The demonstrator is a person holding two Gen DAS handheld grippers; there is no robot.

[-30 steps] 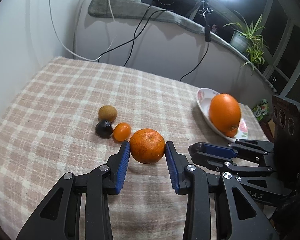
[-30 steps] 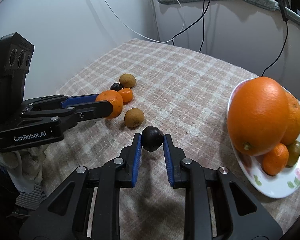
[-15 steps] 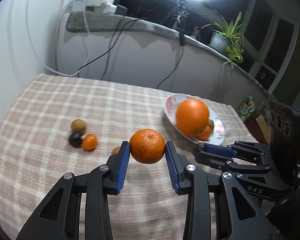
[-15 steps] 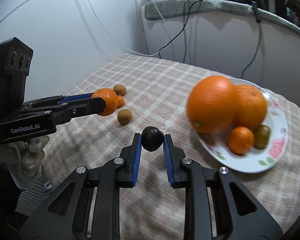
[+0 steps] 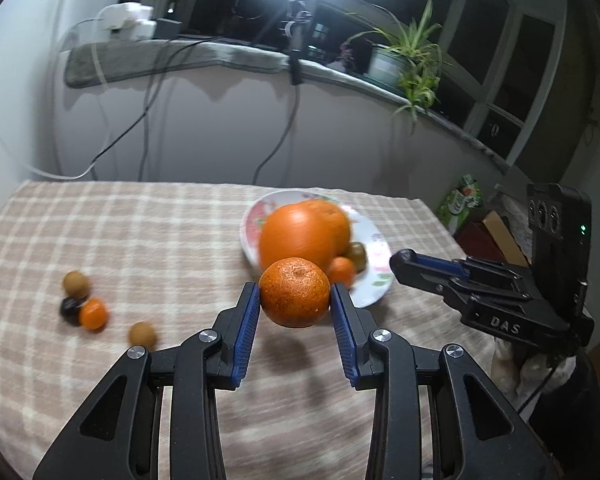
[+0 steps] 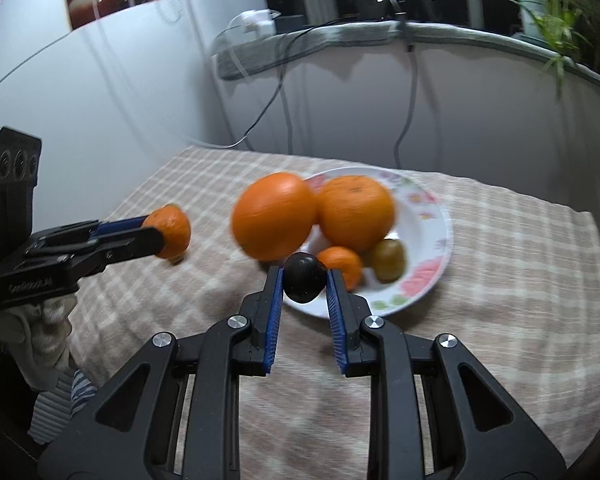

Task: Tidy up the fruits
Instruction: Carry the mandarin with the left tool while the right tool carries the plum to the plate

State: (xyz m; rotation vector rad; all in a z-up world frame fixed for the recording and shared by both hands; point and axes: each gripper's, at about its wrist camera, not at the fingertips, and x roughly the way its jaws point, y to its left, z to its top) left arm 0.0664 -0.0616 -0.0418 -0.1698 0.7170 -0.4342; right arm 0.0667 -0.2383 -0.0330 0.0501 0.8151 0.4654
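Covering the whole table is a checked cloth (image 5: 160,220), the biggest thing here. On it sits a flowery plate (image 6: 428,276). The plate holds two big oranges (image 6: 276,216), a small orange fruit (image 6: 342,262) and a greenish-brown one (image 6: 388,260).

Next come the two tools. The left gripper (image 5: 296,304) has its blue pads pressed on both sides of a bumpy mandarin (image 5: 294,298), which hangs in the air just in front of the plate. The right gripper (image 6: 304,280) is squeezed nearly all the way in on a small dark fruit (image 6: 304,276), and that one is up in the air by the near edge of the plate.

Four little fruits are left on the cloth, well away from the plate: a brown one (image 5: 76,285), a dark one (image 5: 70,308) and a tiny orange one (image 5: 94,313) bunched together, and one more brown one (image 5: 142,334) near them. They look blurry, so I may have their kinds wrong.

So the job looks about half done. Four fruits are on the plate, two are on the way, and four are waiting.
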